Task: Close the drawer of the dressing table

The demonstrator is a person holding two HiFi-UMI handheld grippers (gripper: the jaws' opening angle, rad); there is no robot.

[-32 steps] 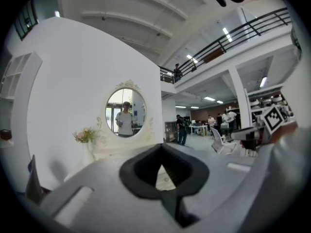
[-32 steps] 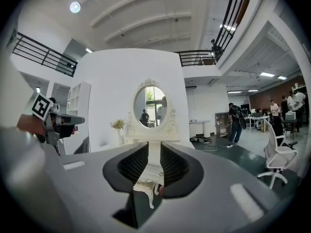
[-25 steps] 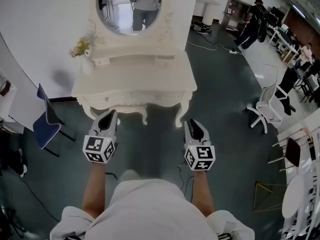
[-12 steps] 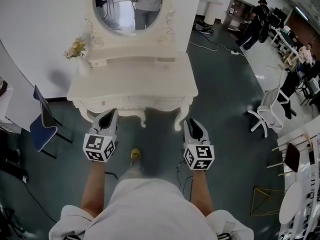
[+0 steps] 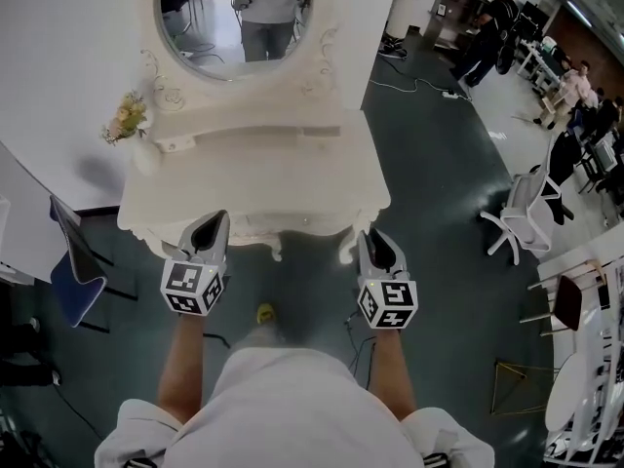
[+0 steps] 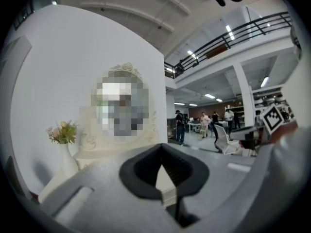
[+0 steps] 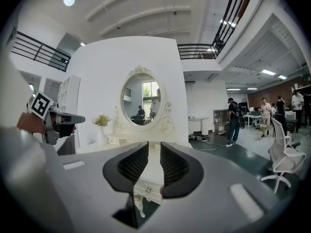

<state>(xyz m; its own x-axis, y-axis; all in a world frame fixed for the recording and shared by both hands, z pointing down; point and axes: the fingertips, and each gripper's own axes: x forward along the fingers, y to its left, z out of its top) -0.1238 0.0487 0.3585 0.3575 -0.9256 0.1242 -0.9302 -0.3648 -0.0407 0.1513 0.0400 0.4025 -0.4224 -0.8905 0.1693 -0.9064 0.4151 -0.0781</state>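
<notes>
My left gripper (image 5: 215, 220) has its jaw tips together on nothing, and my right gripper (image 5: 374, 239) keeps a narrow empty gap. Both hover at the near edge of the dressing table (image 5: 263, 178). I judge this the approach. The drawer (image 7: 148, 190), seemingly in the near front, needs a far-directed push.

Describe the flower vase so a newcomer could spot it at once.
Find the white dressing table with the oval mirror, against the white wall. At the tabletop's far left, beside the mirror frame, stands a slim white vase. Its pink and yellow flowers are the only colour on that all-white furniture.
</notes>
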